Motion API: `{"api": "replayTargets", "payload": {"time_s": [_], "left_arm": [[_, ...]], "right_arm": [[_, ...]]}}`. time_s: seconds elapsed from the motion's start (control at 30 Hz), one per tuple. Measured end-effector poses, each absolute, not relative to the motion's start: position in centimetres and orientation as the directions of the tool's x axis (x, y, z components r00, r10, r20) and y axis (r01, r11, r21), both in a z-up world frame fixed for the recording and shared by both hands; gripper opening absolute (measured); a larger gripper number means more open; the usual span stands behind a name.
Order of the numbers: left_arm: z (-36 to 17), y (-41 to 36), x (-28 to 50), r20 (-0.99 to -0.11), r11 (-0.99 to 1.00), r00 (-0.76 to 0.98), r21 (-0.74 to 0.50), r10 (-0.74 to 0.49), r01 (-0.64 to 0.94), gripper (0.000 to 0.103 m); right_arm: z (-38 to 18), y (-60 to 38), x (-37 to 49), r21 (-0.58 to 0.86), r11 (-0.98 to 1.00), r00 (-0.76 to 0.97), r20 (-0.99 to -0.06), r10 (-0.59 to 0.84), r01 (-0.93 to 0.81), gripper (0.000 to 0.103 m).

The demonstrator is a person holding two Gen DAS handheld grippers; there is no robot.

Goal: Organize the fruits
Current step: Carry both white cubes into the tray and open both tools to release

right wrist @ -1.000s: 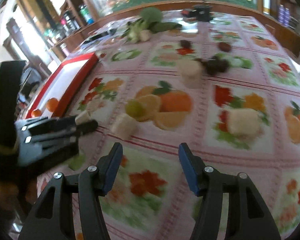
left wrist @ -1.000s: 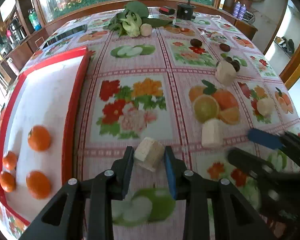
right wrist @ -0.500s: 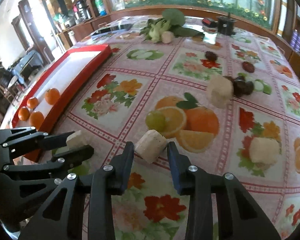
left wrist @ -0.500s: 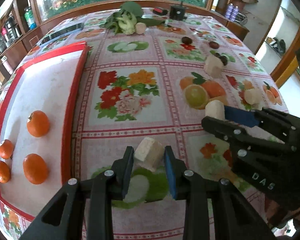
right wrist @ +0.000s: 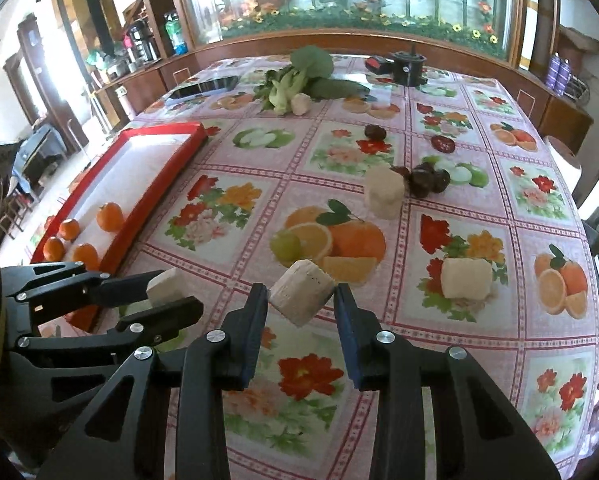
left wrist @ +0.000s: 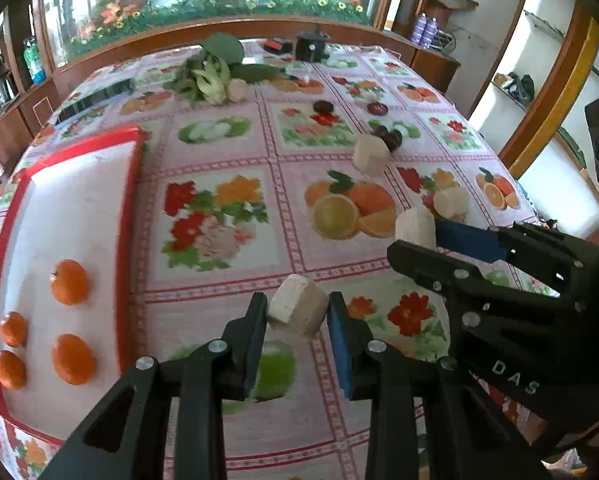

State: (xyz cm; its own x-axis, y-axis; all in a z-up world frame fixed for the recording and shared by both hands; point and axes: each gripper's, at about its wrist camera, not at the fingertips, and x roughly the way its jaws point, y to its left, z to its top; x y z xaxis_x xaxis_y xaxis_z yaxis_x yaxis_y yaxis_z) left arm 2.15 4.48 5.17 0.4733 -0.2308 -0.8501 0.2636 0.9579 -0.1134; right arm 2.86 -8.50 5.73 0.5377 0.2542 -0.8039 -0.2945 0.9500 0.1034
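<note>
Between each tool's pads, left tool (left wrist: 297,314) and right tool (right wrist: 301,300) are each clamping a pale chunk (left wrist: 298,310) off-centre; either could be slipping out.

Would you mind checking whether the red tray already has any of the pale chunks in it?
No, the red tray holds only four oranges, while pale chunks lie on the tablecloth or sit in the grippers.

Right gripper (right wrist: 300,301), a second ago open over bare desk (right wrist: 479,332), has since closed fingers (right wrist: 255,316) on pale chunk (right wrist: 301,297). Both grippers have risen; left gripper (left wrist: 297,314) carries its own pale piece (left wrist: 298,309) clear of cloth.
</note>
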Motion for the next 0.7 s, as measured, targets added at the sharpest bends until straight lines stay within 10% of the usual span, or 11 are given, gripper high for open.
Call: {"api": "replayTargets", "payload": {"time_s": [0.7], "left_arm": [[7.5, 20.2, 3.5, -0.825, 0.999, 0.563, -0.054, -0.045, 0.001, 0.033]], "right_arm": [[7.9, 6.8, 5.7, 0.095, 0.859, 0.494, -0.784, 0.376, -0.502, 0.034]]}}
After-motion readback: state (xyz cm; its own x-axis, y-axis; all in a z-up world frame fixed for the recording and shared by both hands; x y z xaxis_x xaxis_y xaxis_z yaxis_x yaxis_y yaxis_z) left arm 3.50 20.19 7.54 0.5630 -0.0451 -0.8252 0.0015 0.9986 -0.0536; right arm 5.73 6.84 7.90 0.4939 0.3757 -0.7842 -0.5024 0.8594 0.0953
